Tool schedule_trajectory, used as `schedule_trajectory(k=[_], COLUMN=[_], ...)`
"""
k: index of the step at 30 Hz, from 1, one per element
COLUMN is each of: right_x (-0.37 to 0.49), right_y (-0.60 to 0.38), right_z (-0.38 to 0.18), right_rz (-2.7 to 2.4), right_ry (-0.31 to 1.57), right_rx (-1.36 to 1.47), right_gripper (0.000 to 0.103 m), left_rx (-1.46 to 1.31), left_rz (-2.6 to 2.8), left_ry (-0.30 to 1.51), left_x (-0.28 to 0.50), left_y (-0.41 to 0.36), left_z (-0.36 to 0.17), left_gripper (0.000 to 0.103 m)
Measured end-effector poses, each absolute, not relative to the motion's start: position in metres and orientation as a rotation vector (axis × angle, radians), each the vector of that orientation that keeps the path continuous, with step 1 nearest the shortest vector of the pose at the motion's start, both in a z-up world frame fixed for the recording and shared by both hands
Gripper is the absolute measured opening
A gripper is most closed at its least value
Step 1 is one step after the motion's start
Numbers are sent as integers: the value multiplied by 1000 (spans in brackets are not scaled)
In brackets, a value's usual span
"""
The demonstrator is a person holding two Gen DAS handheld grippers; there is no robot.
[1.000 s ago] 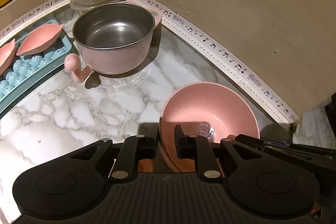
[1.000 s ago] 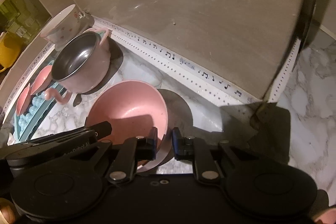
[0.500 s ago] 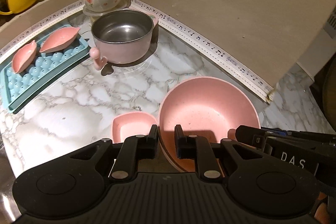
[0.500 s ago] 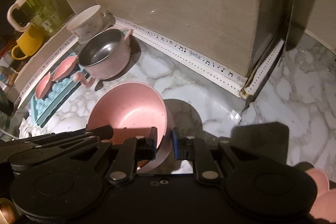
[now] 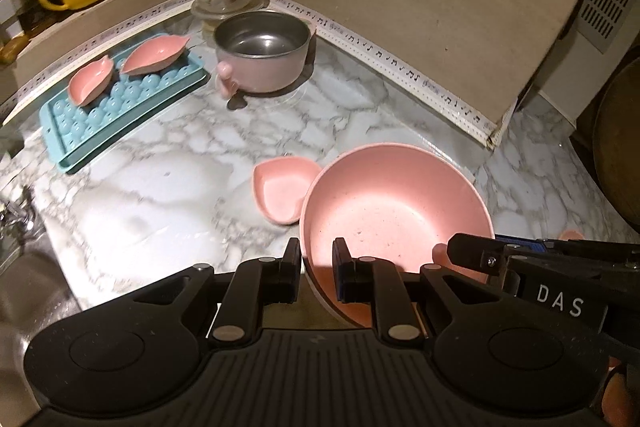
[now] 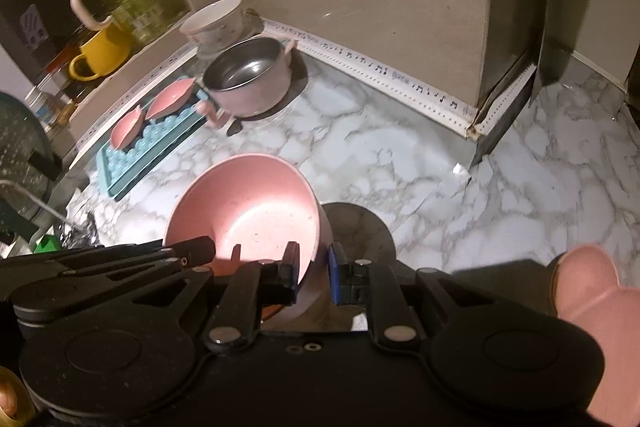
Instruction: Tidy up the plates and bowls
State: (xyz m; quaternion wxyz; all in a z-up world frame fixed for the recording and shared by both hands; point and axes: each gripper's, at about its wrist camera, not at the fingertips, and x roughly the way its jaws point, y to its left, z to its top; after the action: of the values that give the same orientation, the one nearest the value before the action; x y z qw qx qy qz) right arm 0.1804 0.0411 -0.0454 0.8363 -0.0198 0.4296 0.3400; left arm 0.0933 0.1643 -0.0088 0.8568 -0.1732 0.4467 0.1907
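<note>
Left wrist view: left gripper (image 5: 316, 259) and right gripper (image 6: 313, 265) both pinch the big pink bowl's (image 5: 394, 203) rim — held above the marble counter (image 5: 160, 195).

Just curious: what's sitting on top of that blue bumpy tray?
Two pink leaf-shaped dishes lie at the far end of the blue tray. The bumps beneath them are covered; the rest of the tray shows bare.

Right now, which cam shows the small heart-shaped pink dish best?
Left wrist: the heart-shaped dish lies in plain sight on the marble, beside the big pink bowl. From the right wrist that bowl hides it.
</note>
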Motion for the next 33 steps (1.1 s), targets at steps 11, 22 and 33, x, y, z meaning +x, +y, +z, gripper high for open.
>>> schedule_trajectory(k=[11, 22, 33], right_x=[135, 110, 105], right_y=[42, 38, 33], right_z=[-46, -60, -75], right_rz=[747, 753, 740], right_ry=[914, 959, 999], right_rx=[-62, -75, -65], right_gripper=[14, 14, 14], left_rx=[-394, -422, -437], left_rz=[403, 400, 392], left_ry=[956, 993, 1019], left_x=[45, 18, 10], left_y=[163, 156, 148], left_z=[-6, -22, -33], left_gripper=[16, 16, 16])
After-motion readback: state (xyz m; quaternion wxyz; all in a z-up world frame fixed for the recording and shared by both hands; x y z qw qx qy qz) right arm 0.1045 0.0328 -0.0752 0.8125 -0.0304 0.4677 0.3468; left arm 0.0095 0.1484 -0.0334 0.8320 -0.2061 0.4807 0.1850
